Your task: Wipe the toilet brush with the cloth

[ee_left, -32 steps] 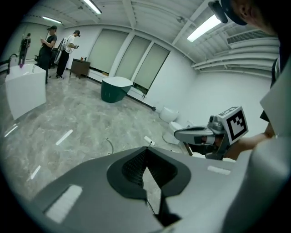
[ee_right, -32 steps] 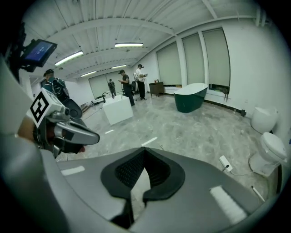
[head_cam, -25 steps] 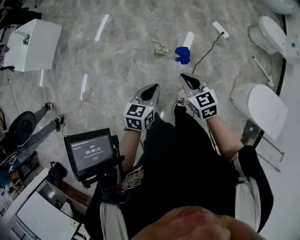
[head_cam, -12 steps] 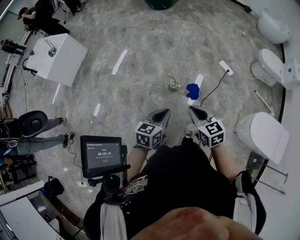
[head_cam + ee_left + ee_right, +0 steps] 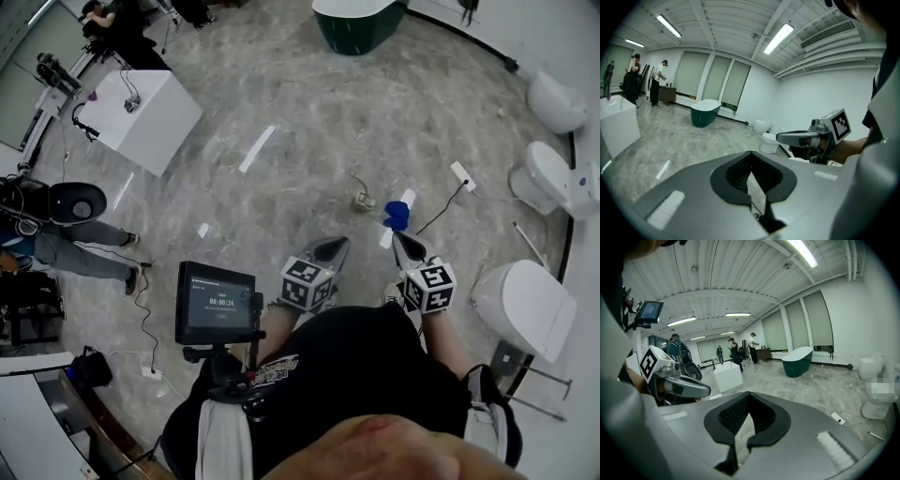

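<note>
- The left gripper (image 5: 750, 153) has its jaws closed tip to tip with nothing between them. It is held in the air, pointing forward and somewhat down.
- The right gripper (image 5: 749, 394) is likewise closed and empty. It is held alongside the left one and apart from it.
- The cloth (image 5: 397, 216) is blue and bunched. It lies on the grey marbled floor (image 5: 309, 141) just ahead of the right gripper's tip in the head view, and neither gripper touches it.
- A small grey object (image 5: 363, 202) with a thin wire lies just left of the cloth. What it is cannot be made out.
- A thin pale rod (image 5: 528, 244) lies on the floor between two toilets at the right. Whether it is the toilet brush cannot be told.
- A white power strip (image 5: 459, 174) with a dark cable lies beyond the cloth.
- The nearest toilet (image 5: 525, 305) stands just right of the right gripper.
- A monitor (image 5: 217, 302) on a mount sits left of the left gripper.
- Farther off are a dark green bathtub (image 5: 356, 19), a white box (image 5: 150, 117) and a standing person (image 5: 70, 230).
</note>
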The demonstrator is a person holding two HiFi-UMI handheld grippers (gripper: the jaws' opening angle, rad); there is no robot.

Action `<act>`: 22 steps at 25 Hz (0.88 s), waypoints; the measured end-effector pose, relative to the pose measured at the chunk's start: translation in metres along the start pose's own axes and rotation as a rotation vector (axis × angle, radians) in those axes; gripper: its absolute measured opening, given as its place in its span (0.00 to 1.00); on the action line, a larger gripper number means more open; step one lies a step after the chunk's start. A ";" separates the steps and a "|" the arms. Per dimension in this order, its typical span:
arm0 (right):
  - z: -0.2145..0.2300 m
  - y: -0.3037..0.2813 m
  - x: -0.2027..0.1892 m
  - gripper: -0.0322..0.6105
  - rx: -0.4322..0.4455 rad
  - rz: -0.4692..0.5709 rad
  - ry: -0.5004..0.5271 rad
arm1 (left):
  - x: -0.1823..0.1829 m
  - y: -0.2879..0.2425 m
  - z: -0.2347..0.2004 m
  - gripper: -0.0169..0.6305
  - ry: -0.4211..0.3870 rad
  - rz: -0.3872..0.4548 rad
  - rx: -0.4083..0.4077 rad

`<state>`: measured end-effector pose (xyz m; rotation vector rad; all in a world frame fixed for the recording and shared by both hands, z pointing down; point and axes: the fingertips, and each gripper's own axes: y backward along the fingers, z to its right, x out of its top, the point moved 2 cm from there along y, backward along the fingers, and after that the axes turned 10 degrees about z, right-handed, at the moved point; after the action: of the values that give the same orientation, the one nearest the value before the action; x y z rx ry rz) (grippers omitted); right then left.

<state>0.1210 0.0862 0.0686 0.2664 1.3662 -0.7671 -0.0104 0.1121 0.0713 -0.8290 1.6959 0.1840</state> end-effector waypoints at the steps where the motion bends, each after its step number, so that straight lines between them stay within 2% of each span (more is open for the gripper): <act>1: -0.002 0.000 0.004 0.05 0.002 0.004 -0.015 | 0.004 0.005 0.002 0.04 -0.014 0.005 0.010; 4: 0.003 -0.004 0.019 0.05 0.022 0.010 -0.040 | 0.015 -0.002 0.006 0.04 0.017 0.028 0.028; 6: 0.017 -0.011 0.030 0.05 0.040 0.001 -0.023 | 0.023 -0.024 0.009 0.04 0.056 0.044 0.020; 9: 0.026 -0.018 0.045 0.05 0.056 -0.013 -0.006 | 0.033 -0.041 0.012 0.04 0.065 0.054 0.017; 16: -0.001 -0.020 0.074 0.05 0.076 0.006 0.008 | 0.060 -0.013 0.009 0.04 0.035 0.098 0.039; 22: -0.009 -0.026 0.070 0.05 0.098 0.021 0.077 | 0.068 -0.017 0.011 0.04 -0.060 0.096 0.045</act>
<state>0.0985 0.0494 0.0075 0.3904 1.3984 -0.8145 0.0039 0.0767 0.0111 -0.7031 1.6787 0.2335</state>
